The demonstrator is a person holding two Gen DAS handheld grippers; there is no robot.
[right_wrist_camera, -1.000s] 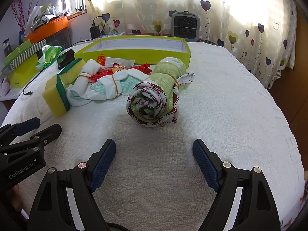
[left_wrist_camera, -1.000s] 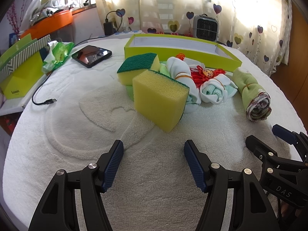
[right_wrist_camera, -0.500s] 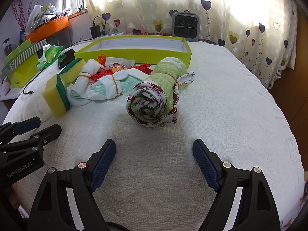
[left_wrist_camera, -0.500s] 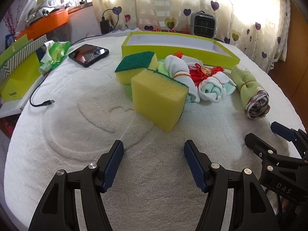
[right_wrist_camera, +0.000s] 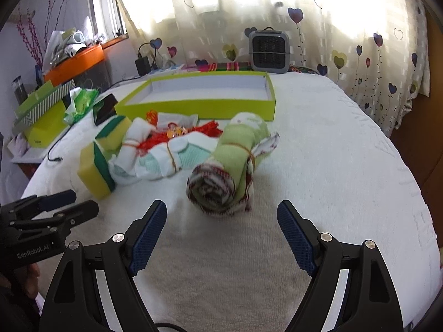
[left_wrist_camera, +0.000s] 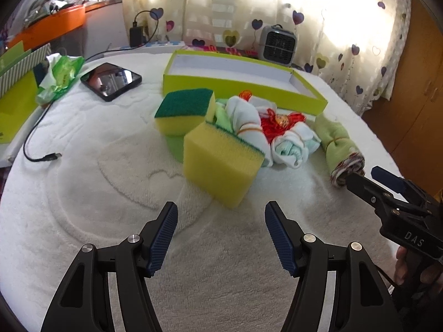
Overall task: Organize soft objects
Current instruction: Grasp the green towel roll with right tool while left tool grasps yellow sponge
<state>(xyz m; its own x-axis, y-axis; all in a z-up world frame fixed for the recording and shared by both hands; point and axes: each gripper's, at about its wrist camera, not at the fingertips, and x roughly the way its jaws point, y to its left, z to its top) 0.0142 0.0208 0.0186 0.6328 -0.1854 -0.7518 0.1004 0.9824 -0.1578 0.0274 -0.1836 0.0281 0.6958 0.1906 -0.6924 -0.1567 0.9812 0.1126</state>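
Hidden or unclear: the near end of the rolled green towel is partly covered by the right tool in the left wrist view; the towel's spiral end is motion-blurred in the right wrist view. A small green item under the sponges shows only as an edge and cannot be identified. A hand at the lower right edge of the left wrist view is cut off.
Soft objects: all lie clustered on the white towelling surface, in front of the box and outside it. A yellow sponge stands tilted nearest the left tool; a second sponge, green pad upward, lies behind it. Two white sock bundles with rubber bands and a red tasselled ornament lie between the sponges and the towel.
Box: the shallow lime-green box sits behind the cluster.
Surroundings: a black tablet, a loose black cable and a green tissue pack lie to the left; a small grey heater stands by the curtain.
Left tool: jaws wide apart, gripping nothing, just short of the yellow sponge.
Right tool: jaws wide apart, gripping nothing, directly before the rolled green towel without touching it.
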